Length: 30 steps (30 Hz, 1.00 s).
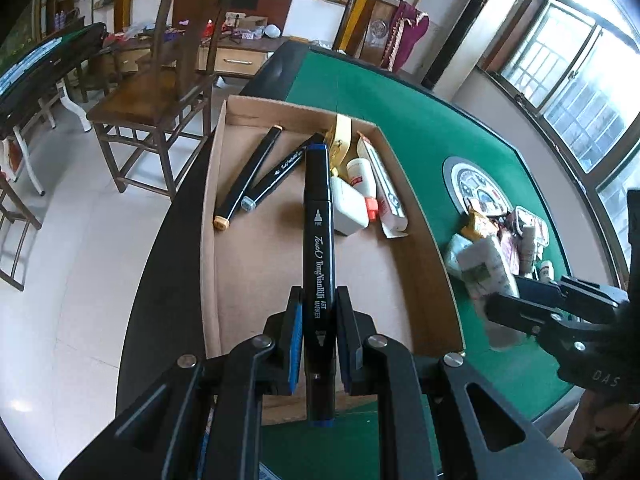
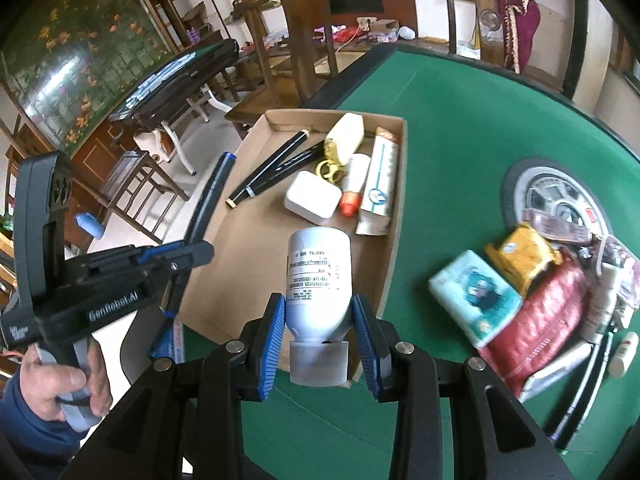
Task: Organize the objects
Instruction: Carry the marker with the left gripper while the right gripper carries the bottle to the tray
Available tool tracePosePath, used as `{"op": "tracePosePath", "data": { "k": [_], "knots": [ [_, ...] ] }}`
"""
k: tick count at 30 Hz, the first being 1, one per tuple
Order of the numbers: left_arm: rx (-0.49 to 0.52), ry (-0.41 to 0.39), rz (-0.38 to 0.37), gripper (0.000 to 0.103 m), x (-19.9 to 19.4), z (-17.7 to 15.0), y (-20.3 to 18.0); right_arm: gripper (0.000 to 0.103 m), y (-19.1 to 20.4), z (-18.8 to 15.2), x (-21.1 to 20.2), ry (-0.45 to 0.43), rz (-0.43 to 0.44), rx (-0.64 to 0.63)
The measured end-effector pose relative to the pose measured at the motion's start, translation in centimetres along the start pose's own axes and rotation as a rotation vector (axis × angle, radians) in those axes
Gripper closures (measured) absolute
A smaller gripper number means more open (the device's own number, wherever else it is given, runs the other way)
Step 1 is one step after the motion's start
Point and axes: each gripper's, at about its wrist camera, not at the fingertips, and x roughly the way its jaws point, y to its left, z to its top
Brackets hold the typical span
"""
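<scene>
My left gripper (image 1: 319, 308) is shut on a black art marker (image 1: 318, 216) with blue ends, held lengthwise over the open cardboard box (image 1: 416, 208). From the right wrist view, that gripper (image 2: 192, 252) and its marker (image 2: 212, 192) hang over the box's left wall. My right gripper (image 2: 319, 320) is shut on a white bottle (image 2: 319, 276), its translucent cap toward the camera, above the near end of the box (image 2: 394, 216). Inside lie two black markers (image 2: 272, 168), a white case (image 2: 310, 196), an orange-capped bottle (image 2: 354, 184), a tube (image 2: 380, 184) and a yellow item (image 2: 344, 136).
A pile of packets lies on the green table (image 2: 460, 128) to the right of the box: a tissue pack (image 2: 476, 296), a red pouch (image 2: 544, 320) and a yellow packet (image 2: 524, 252). A round centre panel (image 2: 560, 200) sits behind them. A wooden chair (image 1: 160, 92) stands beyond the table's left edge.
</scene>
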Motion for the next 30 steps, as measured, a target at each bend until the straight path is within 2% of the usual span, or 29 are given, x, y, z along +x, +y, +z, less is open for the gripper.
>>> {"op": "tracePosePath", "data": {
  "k": [6, 22, 30],
  "knots": [
    [0.021, 0.046, -0.007, 0.089, 1.5, 0.2, 0.7, 0.065, 0.8, 0.8, 2.7, 0.025, -0.001, 0.014],
    [0.063, 0.156, -0.025, 0.089, 5.9, 1.6, 1.5, 0.065, -0.9, 2.2, 7.4, 0.077, -0.051, 0.100],
    [0.071, 0.173, -0.028, 0.089, 7.3, 3.0, 1.0, 0.065, -1.0, 3.0, 8.8, 0.099, -0.070, 0.109]
  ]
}}
